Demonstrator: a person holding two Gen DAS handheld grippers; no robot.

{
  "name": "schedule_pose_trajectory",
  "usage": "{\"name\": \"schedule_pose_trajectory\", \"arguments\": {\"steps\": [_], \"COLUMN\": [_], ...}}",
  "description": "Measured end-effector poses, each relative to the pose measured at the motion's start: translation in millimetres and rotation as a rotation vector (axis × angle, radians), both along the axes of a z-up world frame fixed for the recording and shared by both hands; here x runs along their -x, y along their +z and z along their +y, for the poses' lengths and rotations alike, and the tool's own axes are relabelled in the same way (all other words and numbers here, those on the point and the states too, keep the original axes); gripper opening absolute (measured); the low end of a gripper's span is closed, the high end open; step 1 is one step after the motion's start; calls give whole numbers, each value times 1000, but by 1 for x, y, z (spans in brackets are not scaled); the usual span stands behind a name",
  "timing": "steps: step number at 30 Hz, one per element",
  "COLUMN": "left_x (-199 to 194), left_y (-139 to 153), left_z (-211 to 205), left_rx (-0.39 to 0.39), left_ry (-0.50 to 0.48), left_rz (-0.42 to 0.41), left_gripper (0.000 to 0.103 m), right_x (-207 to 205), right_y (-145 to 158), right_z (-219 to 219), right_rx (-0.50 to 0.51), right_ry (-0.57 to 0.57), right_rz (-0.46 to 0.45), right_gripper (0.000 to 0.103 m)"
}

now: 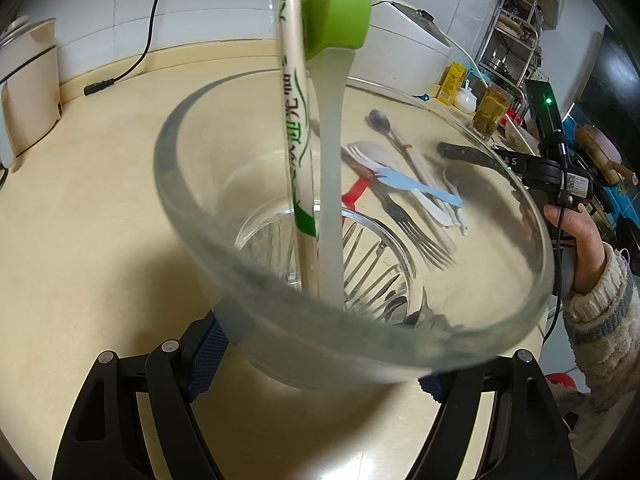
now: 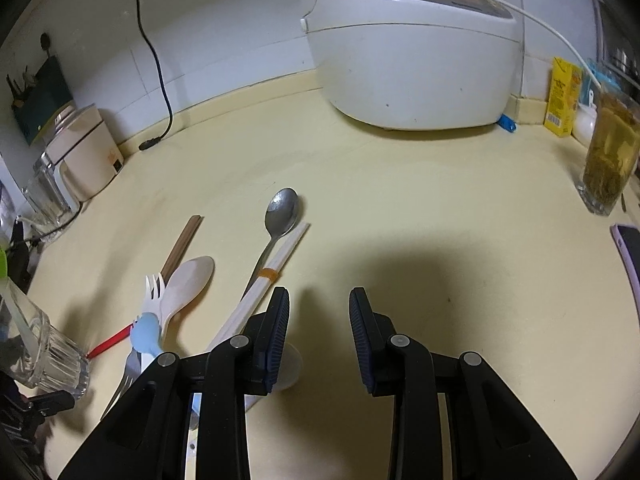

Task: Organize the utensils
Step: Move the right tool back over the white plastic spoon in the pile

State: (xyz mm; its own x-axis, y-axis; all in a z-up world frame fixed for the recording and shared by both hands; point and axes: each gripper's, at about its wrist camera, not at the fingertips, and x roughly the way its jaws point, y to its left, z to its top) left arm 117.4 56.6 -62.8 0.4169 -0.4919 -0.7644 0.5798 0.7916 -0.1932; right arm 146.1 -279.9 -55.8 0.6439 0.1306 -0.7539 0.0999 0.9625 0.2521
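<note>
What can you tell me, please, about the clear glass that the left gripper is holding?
The glass is clear, with a wide smooth rim and a ribbed, thick base. The left gripper clamps it from both sides near the rim, tilted toward the camera above the cream countertop. Inside stand a green silicone brush with a translucent handle and a paper-sleeved pair of chopsticks, both leaning on the near wall. In the right wrist view it shows at the left edge, close to the loose utensils.

Two spoons (image 2: 281, 210), one glass (image 2: 44, 354)

Open, empty tongs (image 2: 319, 322) hover beside white chopsticks (image 2: 264, 290).
</note>
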Motion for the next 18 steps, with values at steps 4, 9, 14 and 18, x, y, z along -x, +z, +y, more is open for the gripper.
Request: {"name": "schedule_pose_trajectory", "arguments": {"steps": [4,9,14,18], "left_x": [0,-1,-2,0], "left_y": [0,0,0,-1], "left_z": [-3,-3,-1,-2], "left_rx": [-10,-5,3,-5], "left_ry": [-11,-16,-12,-13], "left_rz": [-4,-3,1,-3], "left_gripper": [82,82,82,82], "right_x": [12,25,39,40], "right_y": [-3,-10,-10,-5], "right_z": [-26,-43,-25,-1], "right_rx": [-73,-135,-173,-170], "right_ry": [-80,-116,-49,3], "right_rz": [-2,4,1,5], "right_gripper": [32,31,31,31]}}
